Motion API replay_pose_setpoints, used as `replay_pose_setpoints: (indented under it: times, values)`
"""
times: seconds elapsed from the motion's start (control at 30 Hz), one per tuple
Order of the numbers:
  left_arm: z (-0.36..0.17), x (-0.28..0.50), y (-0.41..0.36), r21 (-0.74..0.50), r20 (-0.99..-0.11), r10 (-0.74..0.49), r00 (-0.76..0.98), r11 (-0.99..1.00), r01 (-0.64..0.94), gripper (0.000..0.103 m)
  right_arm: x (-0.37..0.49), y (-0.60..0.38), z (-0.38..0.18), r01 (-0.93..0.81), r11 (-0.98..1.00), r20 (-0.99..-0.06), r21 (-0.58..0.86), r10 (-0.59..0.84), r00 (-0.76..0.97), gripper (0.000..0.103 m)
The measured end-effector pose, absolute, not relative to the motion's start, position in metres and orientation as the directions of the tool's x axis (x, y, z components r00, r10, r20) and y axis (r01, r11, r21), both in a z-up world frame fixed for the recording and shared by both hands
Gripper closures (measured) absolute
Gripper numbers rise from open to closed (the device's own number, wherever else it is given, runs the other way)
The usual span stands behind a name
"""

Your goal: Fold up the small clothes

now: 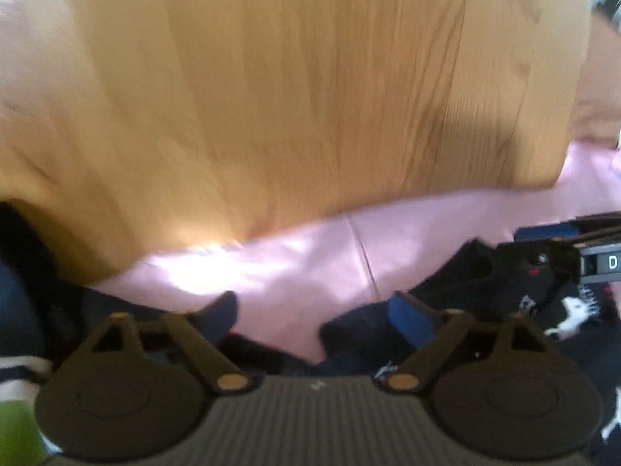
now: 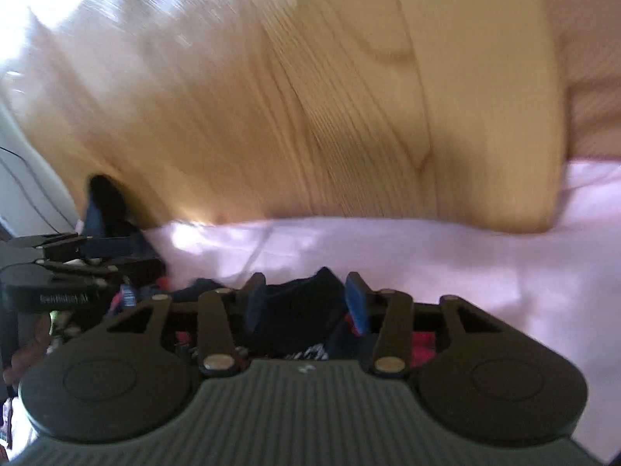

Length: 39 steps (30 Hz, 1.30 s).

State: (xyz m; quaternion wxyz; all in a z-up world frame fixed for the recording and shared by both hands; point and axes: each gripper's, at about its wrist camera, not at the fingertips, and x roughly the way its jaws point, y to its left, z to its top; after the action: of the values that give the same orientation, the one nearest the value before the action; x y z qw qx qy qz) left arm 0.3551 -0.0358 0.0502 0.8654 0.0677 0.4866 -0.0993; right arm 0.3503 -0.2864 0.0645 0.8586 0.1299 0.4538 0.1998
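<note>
— Where is the garment, and why is it lying there?

— The dark printed garment [image 1: 524, 303] lies on the pink cloth [image 1: 310, 256] just under my two grippers, right by the edge of the wooden board [image 1: 310, 77]. I judge the soft flat cloth is there so a fold can be pressed down without sliding

— And your left gripper [image 1: 314, 310]?

— Its fingers are spread wide with pink cloth showing between them; nothing is pinched. The garment's dark edge sits just beside the blue pad

— The right gripper [image 2: 306, 299]?

— Partly spread. A hump of dark fabric stands up between the blue pads [image 2: 357, 303], but I see a gap on either side, so I read it as let go, not gripped

— Why both so close together?

— My guess: each one tends a corner of the same edge, so the fold lands square
</note>
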Motion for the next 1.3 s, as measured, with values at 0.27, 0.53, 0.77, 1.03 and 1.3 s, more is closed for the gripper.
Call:
replay_pose_setpoints:
  times: [0.27, 0.53, 0.77, 1.03, 1.3]
  values:
    - [0.039, 0.352, -0.044, -0.067, -0.834, -0.181, 0.521, 0.971, 0.231, 0.096, 0.344, -0.273, 0.051, -0.323, 0.851, -0.710, 0.415, 0.525, 0.470, 0.087]
    - [0.128, 0.251, -0.033, -0.075, -0.663, -0.276, 0.696, 0.950, 0.304, 0.096, 0.262, -0.281, 0.141, -0.426, 0.803, -0.533, 0.416, 0.595, 0.601, 0.088]
    - [0.154, 0.078, -0.006, -0.054, -0.542, -0.331, 0.772, 0.931, 0.361, 0.096, 0.115, -0.280, 0.183, -0.598, 0.713, -0.429, 0.366, 0.699, 0.571, 0.088]
    - [0.093, -0.030, 0.018, -0.172, -0.689, -0.392, 0.610, 0.906, 0.388, 0.084, 0.002, -0.278, 0.089, -0.521, 0.744, -0.610, 0.418, 0.655, 0.446, 0.083]
    - [0.130, -0.004, 0.057, -0.275, -0.551, -0.384, 0.741, 0.922, 0.274, 0.072, -0.015, -0.305, 0.123, -0.447, 0.746, -0.444, 0.494, 0.658, 0.608, 0.074]
